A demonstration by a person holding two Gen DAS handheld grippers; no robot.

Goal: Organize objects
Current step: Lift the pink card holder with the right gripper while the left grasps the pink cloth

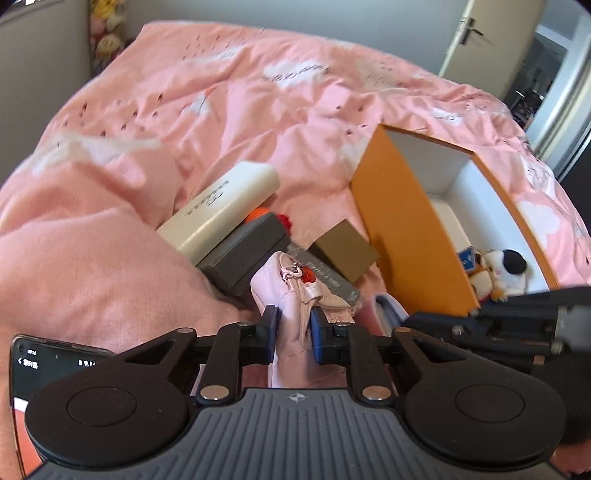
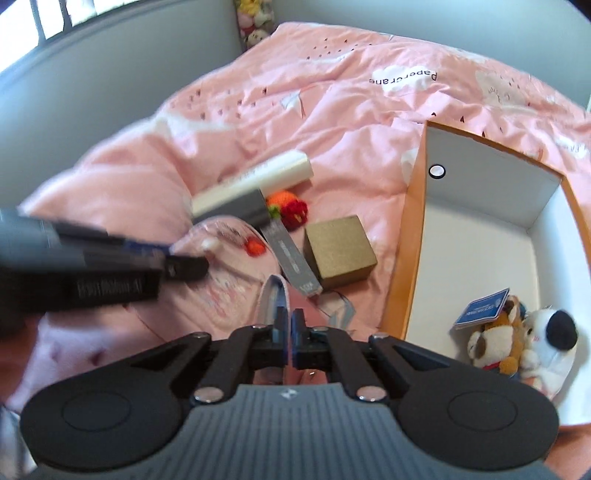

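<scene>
My left gripper (image 1: 293,325) has its blue pads pinched tight on a fold of a pale pink quilted pouch (image 1: 291,295) with a small metal zipper pull and a red bead; the pouch runs under the gripper body, so I cannot see its lower end. My right gripper (image 2: 290,325) is fully closed, its tips pressed on a thin pink-and-blue strap (image 2: 273,295) that loops up from between them; where that strap leads is covered by my own hardware. In the right wrist view the left gripper is a dark motion-blurred mass at the left edge, masking part of the pouch. A phone (image 1: 55,363) with a lit screen shows at the lower left of the left view, half covered. Just beyond the pouch lie a slim grey box (image 2: 293,258), a gold-brown cube box (image 2: 338,251), a dark grey box (image 1: 247,254) and a long cream box (image 1: 225,206) leaning on it; an orange and red knitted toy (image 2: 288,208) peeks out behind them, mostly hidden in the left view. To the right stands the orange storage box (image 2: 402,266) with white inside, its near wall close to the cube box and its right side cut off by the frame; plush toys (image 2: 524,339) and a blue tag sit in its near corner, the rest of its floor bare. Past all this the pink duvet (image 2: 332,110) lies rumpled and open up to the grey wall, with blurred stuffed toys (image 1: 107,33) in the far corner and a door (image 1: 469,37) ajar.
</scene>
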